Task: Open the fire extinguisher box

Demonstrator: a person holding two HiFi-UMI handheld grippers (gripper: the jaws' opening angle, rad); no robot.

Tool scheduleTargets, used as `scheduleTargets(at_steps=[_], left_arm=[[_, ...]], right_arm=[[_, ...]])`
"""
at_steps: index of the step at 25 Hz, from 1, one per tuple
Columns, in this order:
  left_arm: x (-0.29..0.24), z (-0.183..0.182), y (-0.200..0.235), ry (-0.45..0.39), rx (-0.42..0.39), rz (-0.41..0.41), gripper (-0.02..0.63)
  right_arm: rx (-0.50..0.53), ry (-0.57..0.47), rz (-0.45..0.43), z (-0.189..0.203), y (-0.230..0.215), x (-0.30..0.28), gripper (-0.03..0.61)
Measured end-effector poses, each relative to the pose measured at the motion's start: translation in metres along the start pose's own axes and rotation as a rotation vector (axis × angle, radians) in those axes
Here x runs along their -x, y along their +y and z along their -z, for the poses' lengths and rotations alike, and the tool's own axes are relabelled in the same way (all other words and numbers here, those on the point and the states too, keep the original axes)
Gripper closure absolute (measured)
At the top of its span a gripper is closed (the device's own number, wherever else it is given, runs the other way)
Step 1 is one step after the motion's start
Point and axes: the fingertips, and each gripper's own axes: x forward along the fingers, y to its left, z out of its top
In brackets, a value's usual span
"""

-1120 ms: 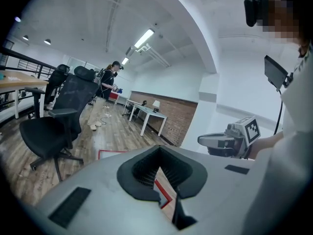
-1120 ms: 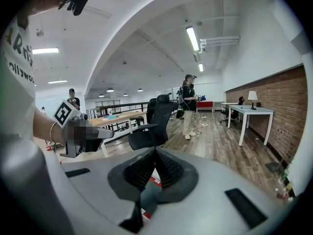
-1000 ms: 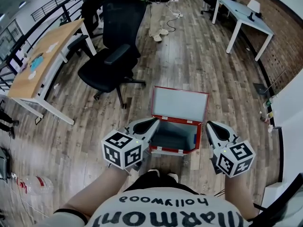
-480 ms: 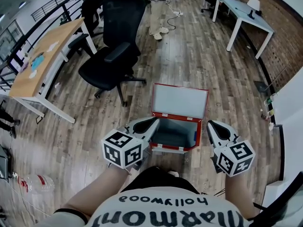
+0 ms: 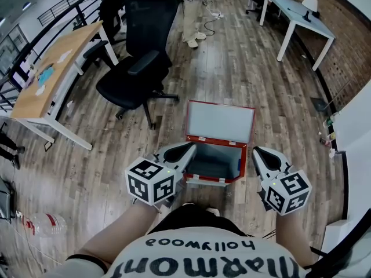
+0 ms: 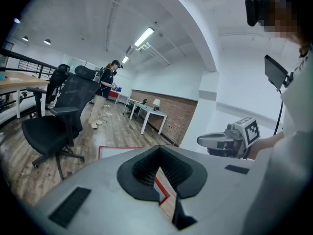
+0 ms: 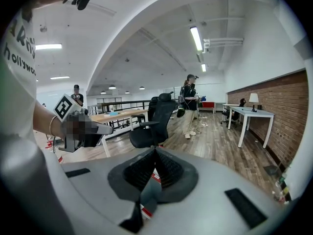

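The red fire extinguisher box (image 5: 217, 179) sits on the wooden floor in front of me. It is open, with its pale lid (image 5: 220, 120) laid back flat and its grey inside showing. My left gripper (image 5: 186, 150) hovers at the box's near left corner, and my right gripper (image 5: 257, 153) at its near right side. Both are shut with nothing between their pads. In the left gripper view the left gripper (image 6: 159, 169) points over the lid (image 6: 122, 151), with the right gripper (image 6: 226, 141) beside it. In the right gripper view the right gripper (image 7: 154, 163) looks past the left gripper (image 7: 90, 129).
A black office chair (image 5: 137, 77) stands just left of and behind the box. A wooden desk (image 5: 52, 74) is at the far left and white desks (image 5: 301, 19) stand by the brick wall. A person (image 5: 194, 16) stands at the back. A plastic bottle (image 5: 43, 225) lies near left.
Both grippers and the open box stay as they were. The person at the back has shifted a little.
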Motion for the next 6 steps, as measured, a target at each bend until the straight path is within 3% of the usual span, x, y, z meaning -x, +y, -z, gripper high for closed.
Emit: scheduleTargets(at_steps=[6], left_arm=[[0.0034,-0.0025,0.0048,-0.002,0.0,-0.003,0.607]], right_arm=[[0.014,0.002,0.003,-0.0046,0.0004,-0.0032,0.569]])
